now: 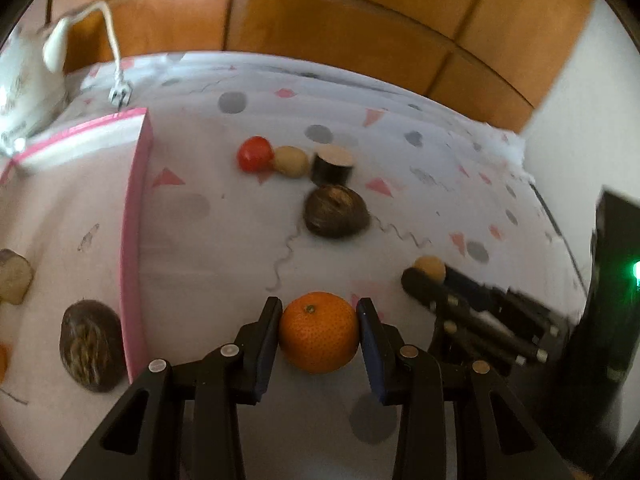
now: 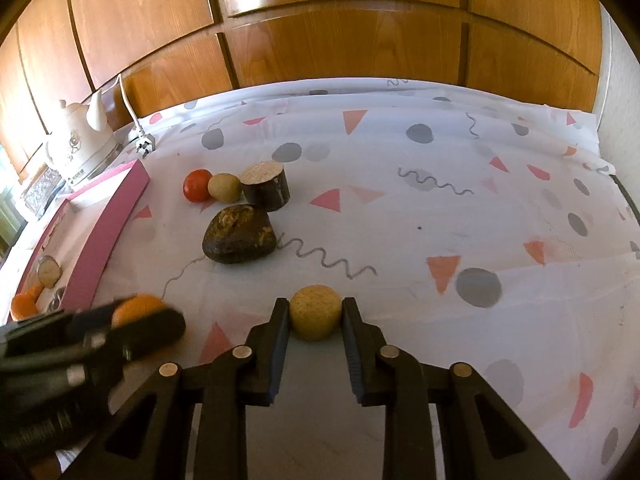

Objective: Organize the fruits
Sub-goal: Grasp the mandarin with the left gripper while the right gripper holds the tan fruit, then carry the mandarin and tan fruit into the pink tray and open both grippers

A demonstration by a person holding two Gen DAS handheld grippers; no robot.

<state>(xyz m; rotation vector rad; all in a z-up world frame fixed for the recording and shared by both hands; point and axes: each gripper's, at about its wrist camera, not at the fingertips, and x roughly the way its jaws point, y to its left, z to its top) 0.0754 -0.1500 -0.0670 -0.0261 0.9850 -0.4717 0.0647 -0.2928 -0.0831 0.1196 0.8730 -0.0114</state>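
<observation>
A pink-walled tray [image 1: 136, 216] is holding a dark brown fruit [image 1: 91, 346] and a cut piece [image 1: 14, 276]. The left gripper [image 1: 319, 334] is clamping a dimpled orange [image 1: 319, 332] beside the tray; the right gripper [image 2: 316, 318] is squeezing a tan round fruit [image 2: 316, 317] over the patterned cloth [image 2: 460, 220] covering the bench, wooden cabinets [image 2: 340, 32] behind.

Orange mandarin [image 1: 319, 332] — pink-walled tray [image 1: 136, 240] — cloth [image 2: 400, 232] with grey dots.
</observation>
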